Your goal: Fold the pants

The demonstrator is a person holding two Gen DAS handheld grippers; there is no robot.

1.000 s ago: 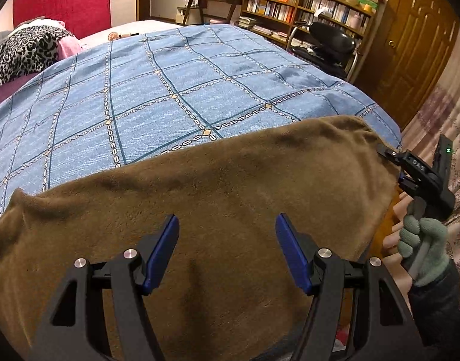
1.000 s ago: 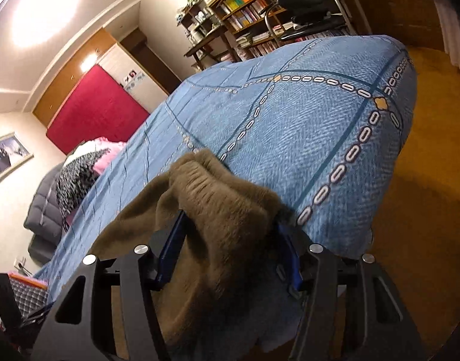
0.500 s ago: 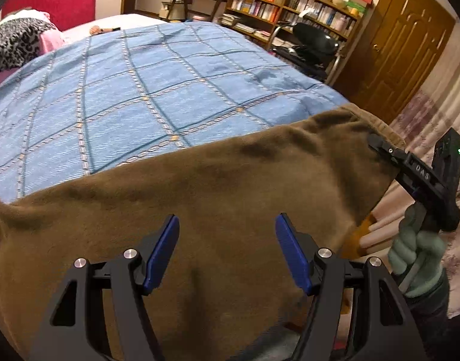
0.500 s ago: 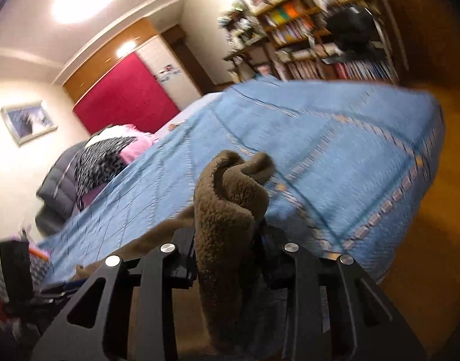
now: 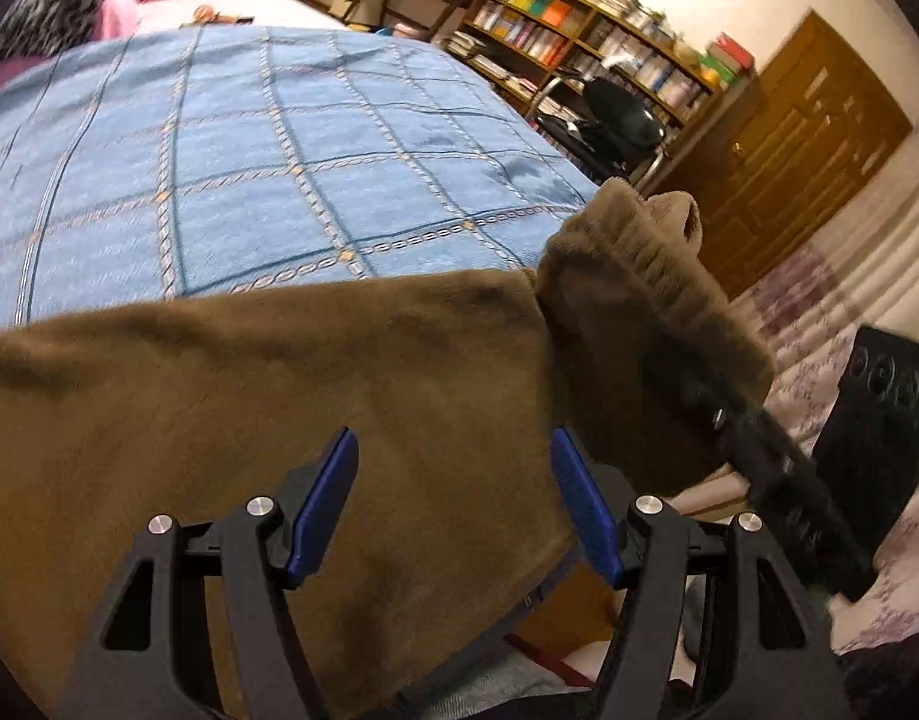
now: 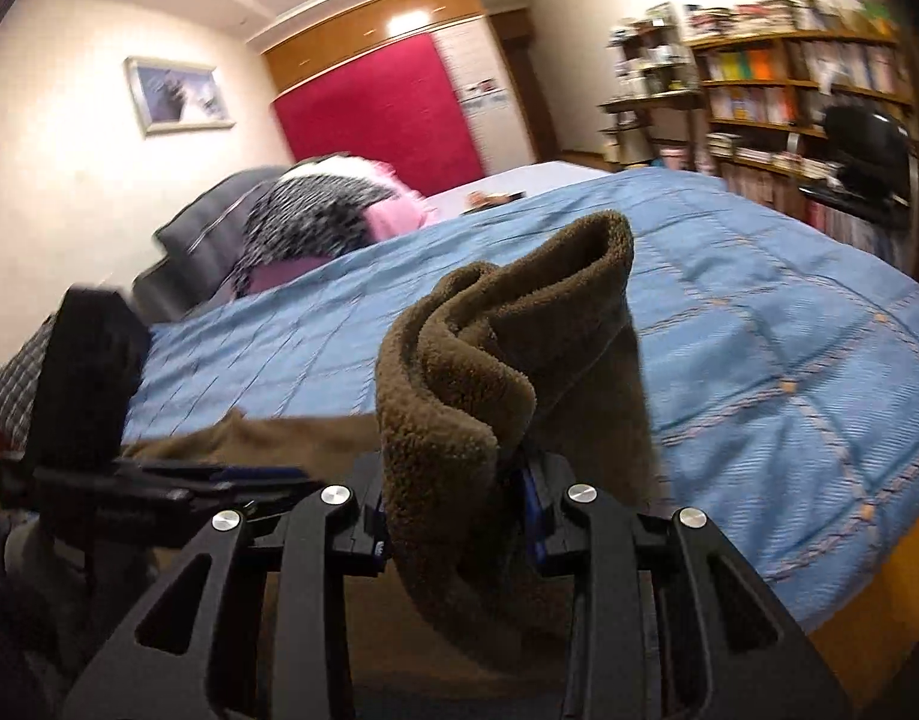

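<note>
The brown fleece pants [image 5: 291,384] lie across the near edge of the blue checked bedspread [image 5: 249,138]. My left gripper [image 5: 453,498] is open, its blue pads just above the pants, holding nothing. My right gripper [image 6: 453,510] is shut on the pants' right end [image 6: 495,360], lifted off the bed into a bunched, upright fold. In the left wrist view that lifted end [image 5: 633,300] rises at the right, with the right gripper [image 5: 777,474] below it. The left gripper [image 6: 177,477] shows at the left of the right wrist view.
The bedspread [image 6: 759,312] covers the bed. Patterned and pink bedding [image 6: 321,210] lies at its far end. A bookshelf [image 5: 579,42], a black chair [image 5: 615,114] and a wooden door [image 5: 813,138] stand beyond the bed's right side.
My right gripper has closed on the pants' right end, lifted it off the bed and carried it leftward. The left gripper stays open over the pants.
</note>
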